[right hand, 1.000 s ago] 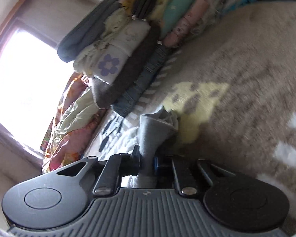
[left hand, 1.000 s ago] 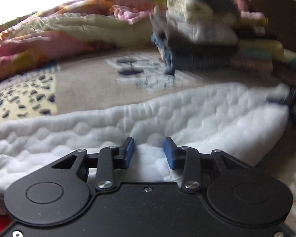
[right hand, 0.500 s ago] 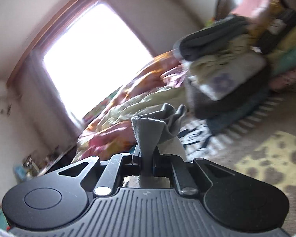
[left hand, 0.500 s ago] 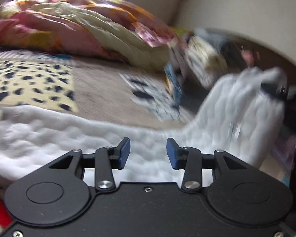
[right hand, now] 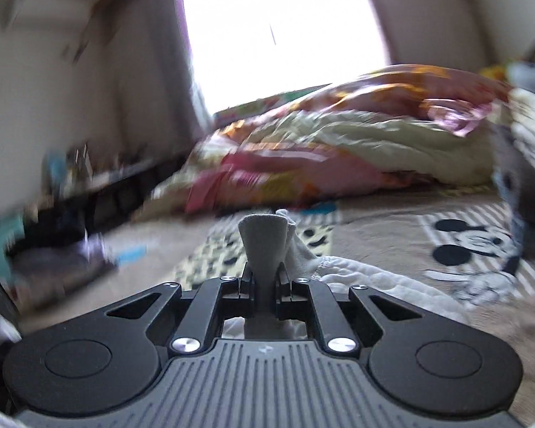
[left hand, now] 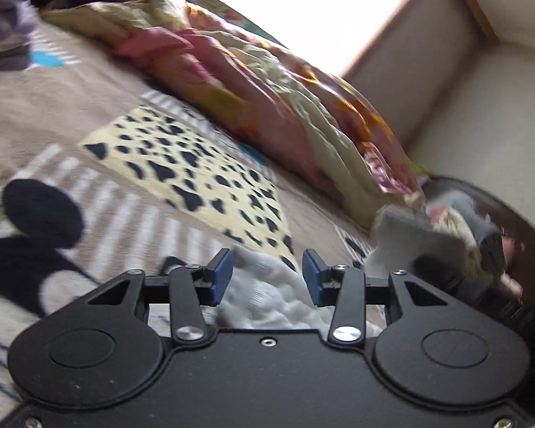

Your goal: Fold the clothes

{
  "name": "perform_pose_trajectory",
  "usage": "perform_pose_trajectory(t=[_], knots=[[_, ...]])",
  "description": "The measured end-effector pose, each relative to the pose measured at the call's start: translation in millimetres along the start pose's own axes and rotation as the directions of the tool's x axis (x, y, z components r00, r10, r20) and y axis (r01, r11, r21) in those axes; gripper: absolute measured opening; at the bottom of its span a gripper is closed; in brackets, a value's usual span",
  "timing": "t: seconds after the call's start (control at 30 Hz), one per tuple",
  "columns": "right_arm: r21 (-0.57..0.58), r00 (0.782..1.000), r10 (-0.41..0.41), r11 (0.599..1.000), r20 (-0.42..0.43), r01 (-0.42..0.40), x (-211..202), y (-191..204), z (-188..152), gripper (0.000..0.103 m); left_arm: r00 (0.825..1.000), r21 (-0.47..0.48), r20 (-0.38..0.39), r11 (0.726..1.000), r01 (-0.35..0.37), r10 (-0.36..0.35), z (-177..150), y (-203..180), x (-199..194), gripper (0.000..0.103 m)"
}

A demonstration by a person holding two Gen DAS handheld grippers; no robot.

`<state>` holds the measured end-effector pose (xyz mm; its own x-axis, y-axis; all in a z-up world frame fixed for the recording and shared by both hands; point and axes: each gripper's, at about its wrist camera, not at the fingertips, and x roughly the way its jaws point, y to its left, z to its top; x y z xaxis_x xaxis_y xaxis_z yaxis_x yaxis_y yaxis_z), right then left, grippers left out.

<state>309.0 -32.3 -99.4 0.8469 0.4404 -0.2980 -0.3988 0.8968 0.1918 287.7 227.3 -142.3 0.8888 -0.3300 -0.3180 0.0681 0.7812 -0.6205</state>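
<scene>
A white quilted garment (left hand: pixel 267 296) lies on the bed just under my left gripper (left hand: pixel 267 278), which is open with its blue pads apart and holds nothing. My right gripper (right hand: pixel 265 281) is shut on a bunched grey-lined edge of the same white garment (right hand: pixel 264 246); the rest of it (right hand: pixel 374 281) trails down to the right onto the bedspread. In the left wrist view the lifted grey corner (left hand: pixel 410 246) and the dark right gripper body show at the right.
The bed has a beige Mickey Mouse bedspread (right hand: pixel 474 246) with a leopard-print patch (left hand: pixel 196 171). A crumpled floral duvet (left hand: pixel 267 82) lies along the far side under a bright window (right hand: pixel 281 32). A stack of folded clothes (left hand: pixel 481 235) is at the right, blurred.
Both cameras have swung round fast toward the window. My right gripper has carried the garment's edge across the bed, so the white garment no longer spreads in front of my left gripper.
</scene>
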Motion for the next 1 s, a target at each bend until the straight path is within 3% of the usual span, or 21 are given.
perform_pose_trajectory(t=[0.17, 0.53, 0.63, 0.8, 0.93, 1.0], knots=[[-0.201, 0.996, -0.011, 0.980, -0.088, -0.006, 30, 53, -25, 0.011, 0.999, -0.041, 0.032, 0.999, -0.001, 0.002, 9, 11, -9, 0.042], [-0.395, 0.985, -0.078, 0.919, -0.155, 0.011, 58, 95, -55, 0.012, 1.000, -0.075, 0.001, 0.997, 0.026, -0.026, 15, 26, -3, 0.042], [-0.452, 0.984, -0.076, 0.892, -0.163, -0.006, 58, 107, -64, 0.018, 1.000, -0.073, -0.007, 0.997, 0.026, -0.027, 13, 26, 0, 0.042], [-0.496, 0.991, 0.020, 0.864, -0.134, -0.085, 26, 126, -73, 0.041, 1.000, -0.064, 0.006, 0.998, 0.024, -0.024, 14, 21, 1, 0.042], [-0.411, 0.987, 0.062, 0.904, -0.150, -0.119, -18, 110, -73, 0.037, 0.999, 0.017, 0.022, 1.000, 0.026, -0.027, 19, 7, 1, 0.042], [-0.369, 0.990, 0.038, 0.925, -0.135, -0.086, -47, 86, -73, 0.037, 0.999, 0.072, 0.029, 0.997, 0.036, -0.038, 21, -1, 2, 0.042]])
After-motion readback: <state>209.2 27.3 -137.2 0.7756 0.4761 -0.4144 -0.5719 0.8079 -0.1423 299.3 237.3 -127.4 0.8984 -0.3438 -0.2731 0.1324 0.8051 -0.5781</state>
